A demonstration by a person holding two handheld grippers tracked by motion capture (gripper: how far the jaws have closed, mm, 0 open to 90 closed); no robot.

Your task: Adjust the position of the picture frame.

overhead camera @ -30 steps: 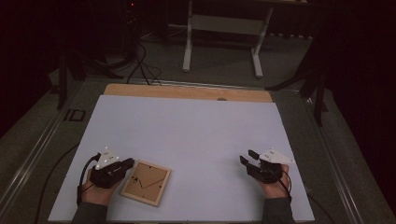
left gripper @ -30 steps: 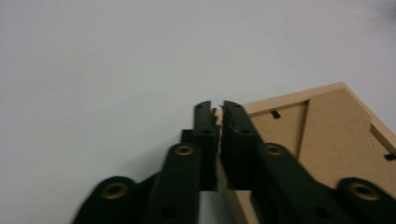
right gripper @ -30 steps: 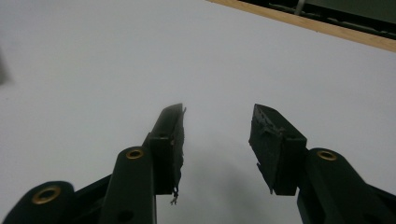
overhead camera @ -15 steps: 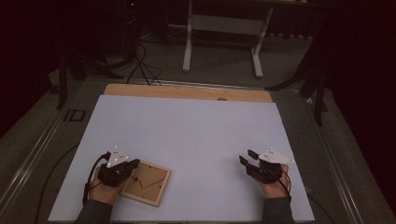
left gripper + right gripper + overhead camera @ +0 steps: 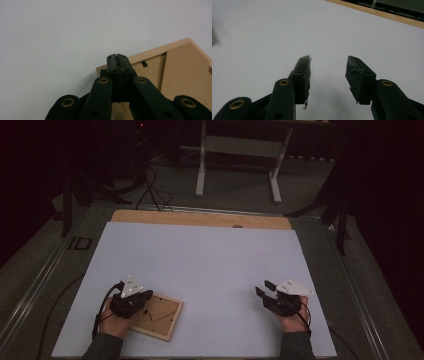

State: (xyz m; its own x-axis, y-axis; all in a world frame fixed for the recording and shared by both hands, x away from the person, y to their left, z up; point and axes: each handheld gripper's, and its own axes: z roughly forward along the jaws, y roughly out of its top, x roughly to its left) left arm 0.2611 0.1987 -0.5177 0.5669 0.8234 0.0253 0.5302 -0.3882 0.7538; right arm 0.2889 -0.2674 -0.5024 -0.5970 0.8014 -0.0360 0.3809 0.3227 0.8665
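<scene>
Near left corner of the white table sheet: a wooden picture frame, lying flat, back side up, turned at an angle to the table edges, brown backing board and a small dark retaining clip visible inside the pale rim. Left gripper at the frame's left corner, held in the left hand, grey three-cornered plate on top. From the left gripper view, left gripper with jaws pressed together, no gap between the pads, tips over the frame corner; whether the rim is pinched between them or merely lies beneath, impossible to tell, the closed pads covering that spot. Right gripper well apart from the frame, near the right front of the sheet, held in the right hand, pointing toward the table's middle. From the right gripper view, right gripper with jaws spread wide, nothing between them, only bare white sheet ahead and a strip of wooden table edge at the far end. Beyond the table in the high view, a dark floor with cables and the white legs of a stand.
</scene>
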